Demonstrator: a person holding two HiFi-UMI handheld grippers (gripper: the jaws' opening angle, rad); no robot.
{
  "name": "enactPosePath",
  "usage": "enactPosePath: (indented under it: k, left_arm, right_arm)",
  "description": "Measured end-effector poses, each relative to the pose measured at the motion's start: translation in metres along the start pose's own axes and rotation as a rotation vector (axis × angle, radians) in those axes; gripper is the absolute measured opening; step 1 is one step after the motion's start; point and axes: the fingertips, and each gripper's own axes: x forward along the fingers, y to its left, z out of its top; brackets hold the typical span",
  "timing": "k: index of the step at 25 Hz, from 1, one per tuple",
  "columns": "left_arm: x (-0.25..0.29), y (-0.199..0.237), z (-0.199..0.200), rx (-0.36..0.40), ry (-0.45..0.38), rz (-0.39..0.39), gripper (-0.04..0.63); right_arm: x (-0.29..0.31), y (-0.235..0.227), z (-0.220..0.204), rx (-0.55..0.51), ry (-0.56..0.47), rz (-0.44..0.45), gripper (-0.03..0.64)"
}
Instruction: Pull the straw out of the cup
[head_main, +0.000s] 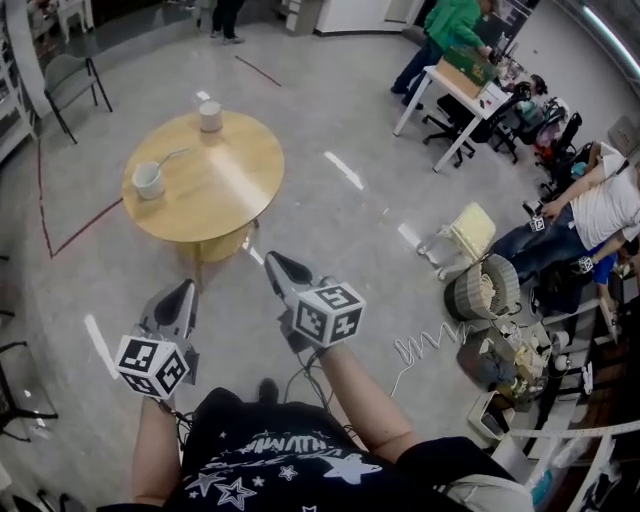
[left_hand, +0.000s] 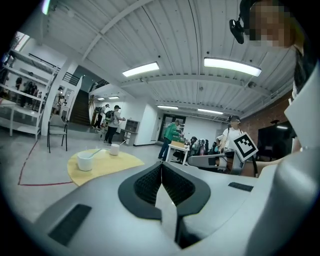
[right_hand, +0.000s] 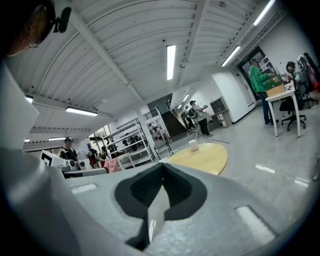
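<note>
A round wooden table (head_main: 215, 185) stands ahead on the grey floor. A white cup (head_main: 148, 181) sits at its left side, with a pale straw (head_main: 176, 154) leaning out to the right. A second white cup (head_main: 209, 116) with a short straw stands at the far edge. My left gripper (head_main: 186, 288) and right gripper (head_main: 271, 259) hover short of the table, both shut and empty. The left gripper view shows both cups (left_hand: 85, 162) (left_hand: 115, 149) beyond its closed jaws. In the right gripper view only the far cup (right_hand: 193, 145) shows.
A dark chair (head_main: 75, 75) stands at the far left. People work at a white desk (head_main: 455, 90) at the far right. Bags, baskets (head_main: 485, 290) and a coiled cable (head_main: 425, 345) clutter the floor to the right. Red tape lines (head_main: 85, 228) cross the floor left of the table.
</note>
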Motion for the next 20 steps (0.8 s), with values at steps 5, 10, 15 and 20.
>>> enactPosePath:
  k: [5,10,15,20]
  left_arm:
    - [0.005,0.01,0.01,0.011,-0.004,0.009,0.006]
    - [0.023,0.028,0.014,-0.003,0.006,-0.008,0.006]
    - [0.067,0.063,0.023,-0.019,-0.005,-0.038,0.006]
    - [0.11,0.103,0.042,-0.032,-0.015,-0.068,0.006]
  right_arm:
    - [0.006,-0.009,0.003,0.02,0.005,-0.024,-0.002]
    - [0.021,-0.016,0.01,0.019,0.015,-0.036,0.0]
    - [0.06,-0.044,0.022,0.006,0.027,-0.07,0.0]
    - [0.114,-0.07,0.047,0.008,0.03,-0.095,0.0]
